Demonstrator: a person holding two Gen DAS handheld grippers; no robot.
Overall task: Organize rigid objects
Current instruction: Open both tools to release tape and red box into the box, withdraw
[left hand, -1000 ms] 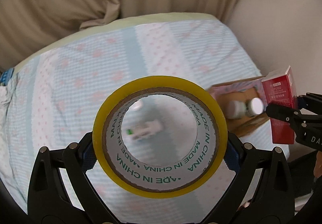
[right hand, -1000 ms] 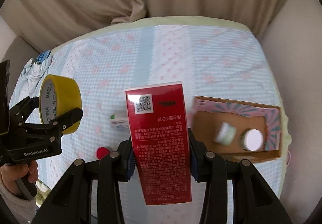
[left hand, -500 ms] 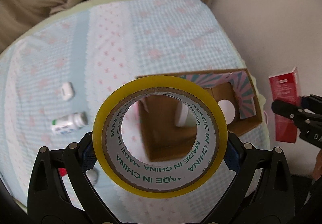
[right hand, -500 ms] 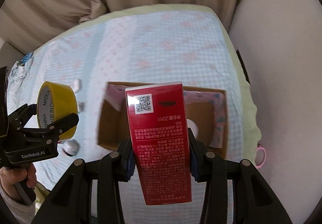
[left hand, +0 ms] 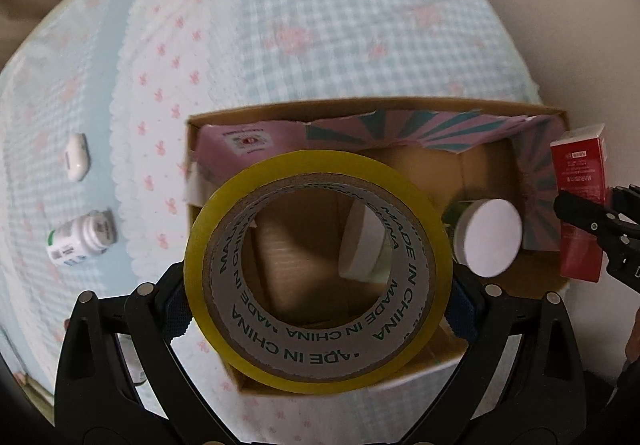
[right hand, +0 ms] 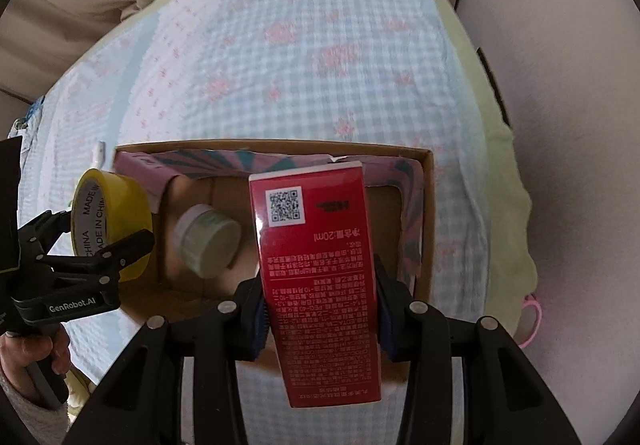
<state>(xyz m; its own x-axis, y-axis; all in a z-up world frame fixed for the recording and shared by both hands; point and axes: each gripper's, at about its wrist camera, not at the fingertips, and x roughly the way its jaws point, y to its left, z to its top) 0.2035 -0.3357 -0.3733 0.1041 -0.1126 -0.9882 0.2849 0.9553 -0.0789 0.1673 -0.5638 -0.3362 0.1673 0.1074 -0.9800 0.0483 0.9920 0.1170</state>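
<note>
Landmark: the open brown cardboard box with pink-and-teal striped lining [right hand: 426, 205], lying on the blue-and-white checked cloth [right hand: 304, 57].
Left gripper [left hand: 318, 285]: closed on the round yellow roll of packing tape [left hand: 318, 265], pinching it across its outer rim — held over the box's near-left part.
Right gripper [right hand: 320, 319]: clamped on the tall red printed carton [right hand: 316, 277] at its side faces, above the box's near-right part.
Already in the box: a pale green round jar with white lid [right hand: 208, 241] on its side and a white-lidded tub [left hand: 490, 241].
Outside the box, to its left: a small white pill bottle [left hand: 80, 243] and a white oval case [left hand: 77, 157].
Doing it well: lower each item into bare floor, clear of the jars — release only once it rests.
Tape axis: its hole faces along the fingers, rim upright.
Carton axis: long axis runs along the fingers, the QR-code end farthest out, toward the box's far wall.
</note>
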